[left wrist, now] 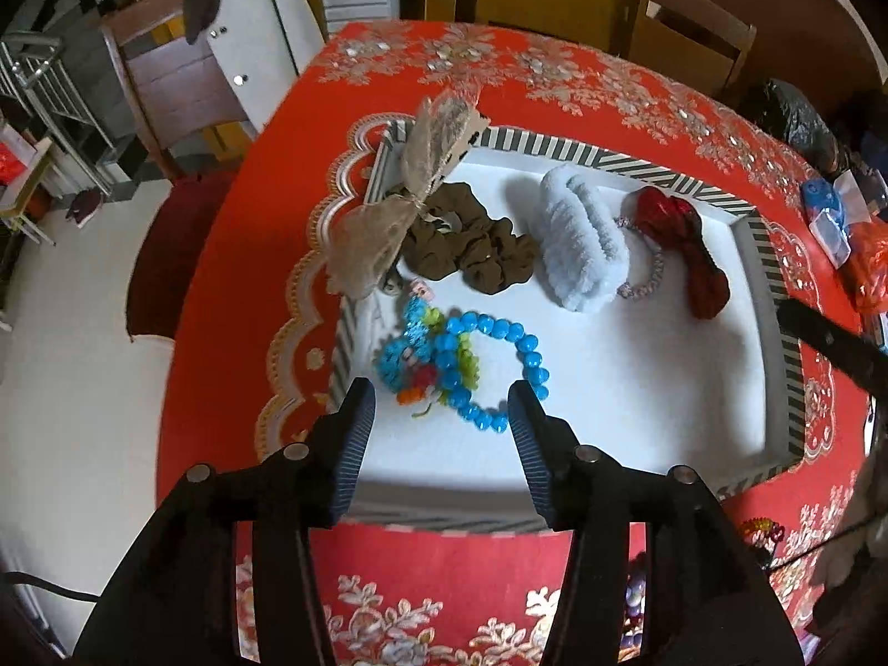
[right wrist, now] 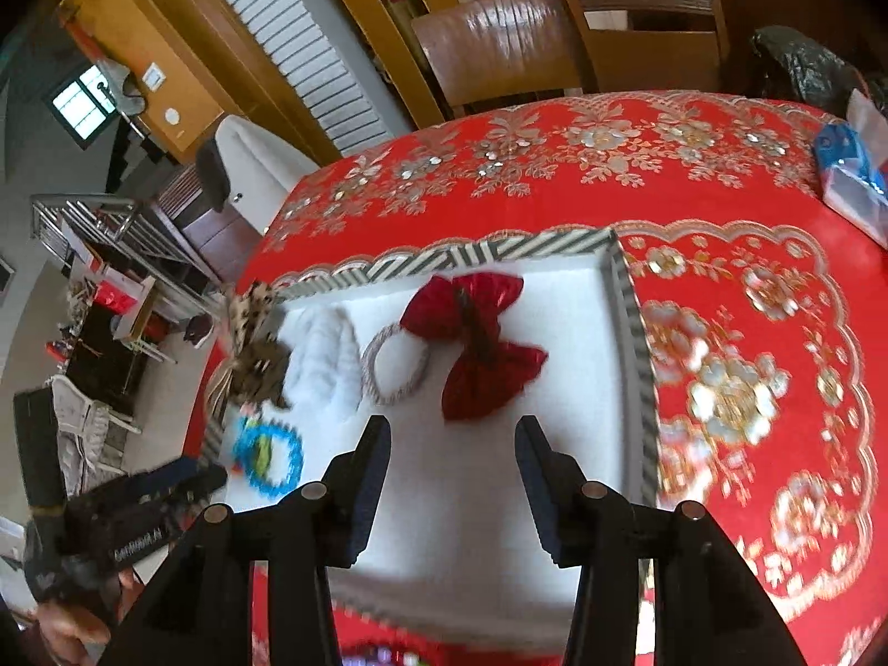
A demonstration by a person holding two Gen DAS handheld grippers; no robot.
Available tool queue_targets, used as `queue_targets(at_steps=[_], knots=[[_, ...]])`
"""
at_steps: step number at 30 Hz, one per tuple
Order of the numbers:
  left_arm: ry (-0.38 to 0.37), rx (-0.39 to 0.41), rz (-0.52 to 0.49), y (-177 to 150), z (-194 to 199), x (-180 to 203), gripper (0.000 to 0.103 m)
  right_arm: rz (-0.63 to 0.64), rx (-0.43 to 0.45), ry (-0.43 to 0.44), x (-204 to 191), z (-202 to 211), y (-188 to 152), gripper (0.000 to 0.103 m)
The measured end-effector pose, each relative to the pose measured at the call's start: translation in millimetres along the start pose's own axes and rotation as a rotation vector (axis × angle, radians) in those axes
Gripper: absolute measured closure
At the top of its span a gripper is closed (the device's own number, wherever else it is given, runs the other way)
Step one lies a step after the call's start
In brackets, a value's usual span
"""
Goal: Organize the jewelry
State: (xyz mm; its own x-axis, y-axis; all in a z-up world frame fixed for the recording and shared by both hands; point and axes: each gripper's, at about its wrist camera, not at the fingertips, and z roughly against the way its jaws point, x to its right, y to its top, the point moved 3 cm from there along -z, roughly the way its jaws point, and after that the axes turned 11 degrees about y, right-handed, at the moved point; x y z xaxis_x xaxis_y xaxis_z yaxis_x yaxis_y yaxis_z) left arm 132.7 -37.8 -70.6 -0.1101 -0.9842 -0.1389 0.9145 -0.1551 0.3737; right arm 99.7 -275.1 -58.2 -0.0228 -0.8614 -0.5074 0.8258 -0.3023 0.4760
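A white tray with a striped rim [left wrist: 777,288] lies on the red tablecloth. In it are a blue bead bracelet [left wrist: 499,333], a colourful bead cluster [left wrist: 410,349], a brown scrunchie [left wrist: 472,244], a pale fluffy scrunchie [left wrist: 577,238], a thin pink band [left wrist: 655,272], a red bow [left wrist: 682,238] and a beige mesh bow [left wrist: 399,205] on the rim. My left gripper [left wrist: 442,399] hangs open above the bracelet, pads clear of it. My right gripper [right wrist: 452,433] is open and empty, just short of the red bow [right wrist: 477,344] and the band [right wrist: 395,366].
Wooden chairs [right wrist: 499,39] stand behind the table. A black bag [left wrist: 793,116] and a blue-and-white packet [right wrist: 854,177] lie on the cloth at the far right. Small beaded pieces [left wrist: 766,527] sit near the table's front edge. The table drops off at left.
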Motion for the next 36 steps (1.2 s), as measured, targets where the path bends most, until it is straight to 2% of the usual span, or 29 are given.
queue_targets(at_steps=[7,15,21,23,36], knots=[[0.011,0.059,-0.004,-21.8,30.6,0.5,0.054,0.008,0.026,0.019,-11.2,36.8,-44.0,0.058],[0.016,0.087,-0.012,-64.7,61.8,15.5,0.054,0.082,0.029,0.001,-22.6,76.9,-96.4,0.058],[0.01,0.102,-0.022,-94.1,82.4,31.2,0.054,0.104,0.034,-0.002,-18.3,103.5,-123.6,0.057],[0.011,0.108,-0.024,-103.2,89.3,36.0,0.054,0.104,0.035,-0.003,-14.8,112.0,-132.7,0.051],[0.004,0.116,-0.033,-144.8,110.6,59.1,0.053,0.125,0.019,-0.026,0.8,142.9,-177.8,0.051]])
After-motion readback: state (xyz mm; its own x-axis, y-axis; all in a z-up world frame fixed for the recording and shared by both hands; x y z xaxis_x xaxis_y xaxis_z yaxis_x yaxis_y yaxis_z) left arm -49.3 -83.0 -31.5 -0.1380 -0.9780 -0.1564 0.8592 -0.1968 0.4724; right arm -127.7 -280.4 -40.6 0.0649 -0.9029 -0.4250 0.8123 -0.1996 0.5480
